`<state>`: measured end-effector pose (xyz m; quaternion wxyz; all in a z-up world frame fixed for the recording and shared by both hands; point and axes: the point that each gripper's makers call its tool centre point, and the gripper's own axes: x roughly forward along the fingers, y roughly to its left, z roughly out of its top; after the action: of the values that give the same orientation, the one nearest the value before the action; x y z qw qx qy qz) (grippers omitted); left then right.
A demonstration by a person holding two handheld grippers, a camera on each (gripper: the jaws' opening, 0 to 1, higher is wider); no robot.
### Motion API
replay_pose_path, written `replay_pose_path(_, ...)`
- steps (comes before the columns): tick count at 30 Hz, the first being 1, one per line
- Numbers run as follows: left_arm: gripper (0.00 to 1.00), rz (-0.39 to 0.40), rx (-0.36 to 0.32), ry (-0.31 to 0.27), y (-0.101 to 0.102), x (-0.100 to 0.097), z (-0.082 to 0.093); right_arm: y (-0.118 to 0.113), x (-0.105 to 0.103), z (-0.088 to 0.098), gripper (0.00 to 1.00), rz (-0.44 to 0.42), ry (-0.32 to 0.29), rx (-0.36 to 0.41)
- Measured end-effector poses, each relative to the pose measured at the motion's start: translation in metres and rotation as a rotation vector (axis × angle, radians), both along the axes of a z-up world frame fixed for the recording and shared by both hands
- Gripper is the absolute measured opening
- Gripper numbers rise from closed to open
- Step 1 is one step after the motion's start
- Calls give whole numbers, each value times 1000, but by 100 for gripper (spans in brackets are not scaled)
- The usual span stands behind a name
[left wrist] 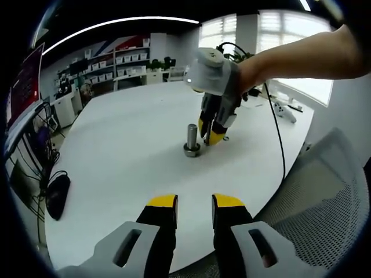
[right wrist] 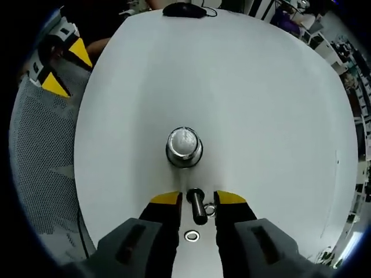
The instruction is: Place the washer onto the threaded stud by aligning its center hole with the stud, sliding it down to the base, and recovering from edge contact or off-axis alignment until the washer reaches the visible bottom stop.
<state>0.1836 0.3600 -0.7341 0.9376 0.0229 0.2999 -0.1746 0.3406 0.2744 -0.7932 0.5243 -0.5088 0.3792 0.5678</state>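
white table (right wrist: 261, 116) | stud (right wrist: 184, 146) upright | washer (right wrist: 192, 235) flat | mouse (right wrist: 182, 9)

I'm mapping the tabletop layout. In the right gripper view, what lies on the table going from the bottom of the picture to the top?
Washer → small dark bolt → threaded stud → black mouse at the table's far edge.

White table (right wrist: 261, 116) — silver stud (right wrist: 184, 145).

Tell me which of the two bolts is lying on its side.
The small dark bolt, between the jaws of the right gripper, lies flat on the table; the big silver bolt stands upright.
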Motion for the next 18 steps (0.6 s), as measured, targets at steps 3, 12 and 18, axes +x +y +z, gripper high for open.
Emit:
replay_pose_path(3, 21, -3, 0, 2, -1, 0, 0, -2, 3, 2, 32, -27, -8, 15)
replay_pose_path(12, 21, -14, 0, 6, -2, -1, -1, -19, 12, 13, 44, -85, -34, 78)
replay_pose_path(18, 21, -15, 1, 5, -2, -1, -1, -32, 15, 22, 44, -134, -21, 109)
